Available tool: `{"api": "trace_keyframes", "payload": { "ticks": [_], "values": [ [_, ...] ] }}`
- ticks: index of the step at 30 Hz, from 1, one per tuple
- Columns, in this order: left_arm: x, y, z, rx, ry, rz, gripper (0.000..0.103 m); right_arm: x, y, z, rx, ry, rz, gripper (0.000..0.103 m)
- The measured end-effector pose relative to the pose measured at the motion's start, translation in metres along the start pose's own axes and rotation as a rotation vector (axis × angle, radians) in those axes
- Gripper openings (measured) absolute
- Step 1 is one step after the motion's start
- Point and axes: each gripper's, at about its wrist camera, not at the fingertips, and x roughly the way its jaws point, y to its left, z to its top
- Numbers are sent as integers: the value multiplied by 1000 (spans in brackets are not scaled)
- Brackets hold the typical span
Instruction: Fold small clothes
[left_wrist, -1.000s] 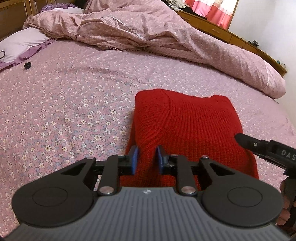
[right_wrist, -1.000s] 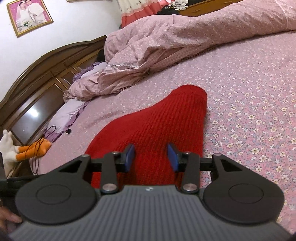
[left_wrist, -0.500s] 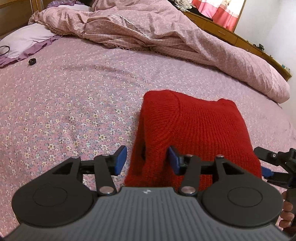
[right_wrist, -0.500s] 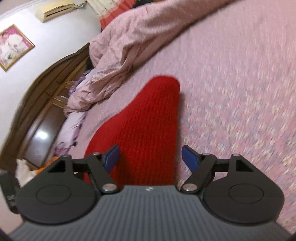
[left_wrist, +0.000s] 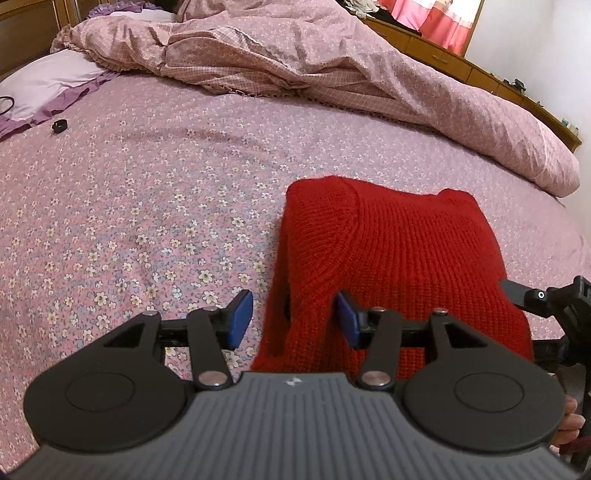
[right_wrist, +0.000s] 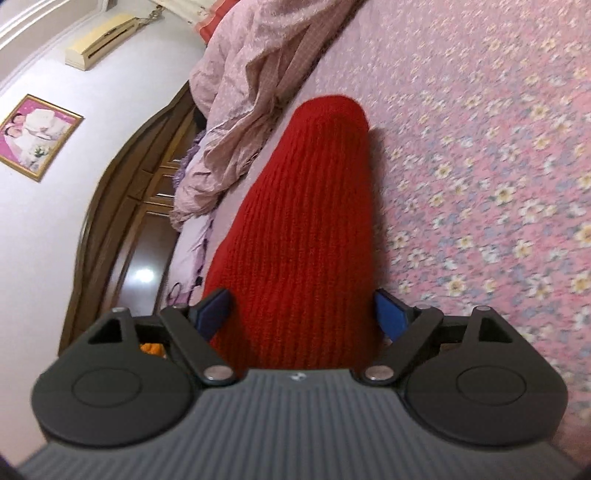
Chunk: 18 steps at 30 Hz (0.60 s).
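Our left gripper (left_wrist: 291, 317) stands released over the sweater (left_wrist: 399, 258) edge at six o'clock, the right gripper (right_wrist: 303, 310) opening astride it, so we withdraw straight back without snagging knit.

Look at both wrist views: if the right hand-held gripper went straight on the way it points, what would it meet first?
Most likely the red sweater. The right hand-held gripper has its opening jaws on either side of the knit, not pressing it, so going on would run it into the sweater lying on the bedsheet.
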Motion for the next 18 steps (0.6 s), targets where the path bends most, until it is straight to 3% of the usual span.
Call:
{"api": "trace_keyframes", "payload": {
  "ticks": [12, 18],
  "values": [
    [2, 1, 0, -9, 2, 8, 56, 16, 14, 2, -40, 24, -2, 88],
    [3, 3, 0, -17, 2, 12, 56, 15, 26, 4, -107, 4, 1, 76]
  ]
}}
